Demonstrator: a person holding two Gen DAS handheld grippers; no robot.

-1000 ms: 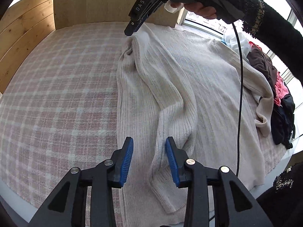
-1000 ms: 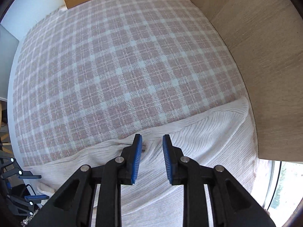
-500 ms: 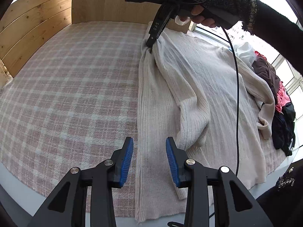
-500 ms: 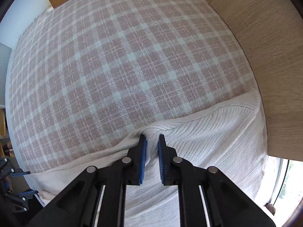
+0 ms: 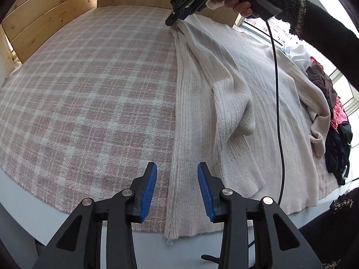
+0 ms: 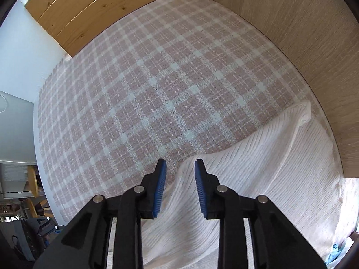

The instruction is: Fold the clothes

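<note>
A cream ribbed sweater point(image 5: 235, 78) lies spread on the pink plaid blanket point(image 5: 89, 89), with one sleeve folded across its body. My left gripper point(image 5: 176, 168) hovers open over the sweater's left hem corner near the bed's front edge, with nothing between its fingers. At the far end a hand holds my right gripper point(image 5: 177, 15) at the sweater's shoulder edge. In the right wrist view that gripper point(image 6: 180, 163) is open. A raised ridge of the sweater point(image 6: 258, 168) sits just beyond its right fingertip, next to bare blanket point(image 6: 168, 78).
A pile of dark, brown and pink clothes point(image 5: 336, 134) and a white garment point(image 5: 298, 53) lie at the right edge by the window. Wooden panels point(image 5: 44, 22) wall the far and left sides. A black cable point(image 5: 277, 89) hangs across the sweater.
The right gripper closed on the sweater's edge half a second ago and now stands open, having let the fabric go. The left gripper has shifted left and back to the hem corner.
</note>
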